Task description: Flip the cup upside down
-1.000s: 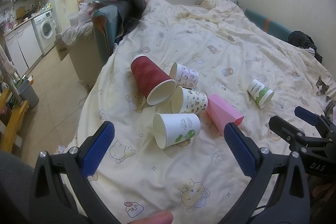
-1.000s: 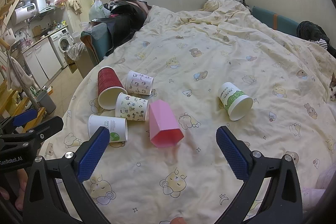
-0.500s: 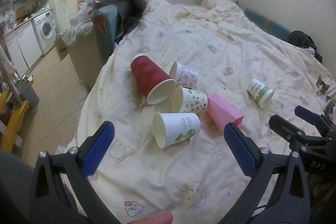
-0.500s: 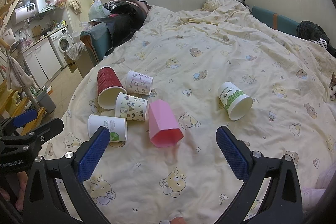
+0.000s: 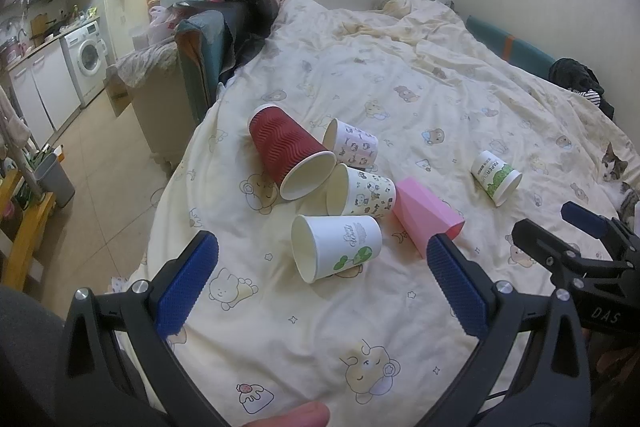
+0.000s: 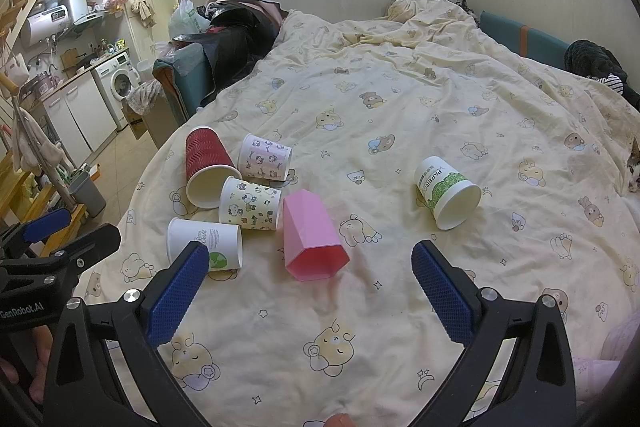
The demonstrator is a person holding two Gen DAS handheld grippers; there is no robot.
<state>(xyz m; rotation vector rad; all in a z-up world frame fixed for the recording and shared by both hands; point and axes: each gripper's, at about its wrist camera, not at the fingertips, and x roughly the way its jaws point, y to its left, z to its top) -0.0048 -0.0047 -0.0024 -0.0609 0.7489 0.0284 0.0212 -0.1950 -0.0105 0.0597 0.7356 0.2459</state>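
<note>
Lying on their sides on the cream bear-print duvet (image 6: 400,131), six cups are seen unmoved since a second ago, so no flip is judged begun. Nearest the left gripper (image 5: 320,283), at twelve o'clock, is the white paper cup with a green globe (image 5: 336,247); its jaws are spread and empty. The right gripper (image 6: 308,287), likewise spread, faces the pink faceted plastic cup (image 6: 312,239). A cat (image 5: 614,167) is cut off at three o'clock.

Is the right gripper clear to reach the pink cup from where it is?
Probably yes. The right gripper is open, and the pink cup lies on its side just ahead, with bare quilt between.
</note>
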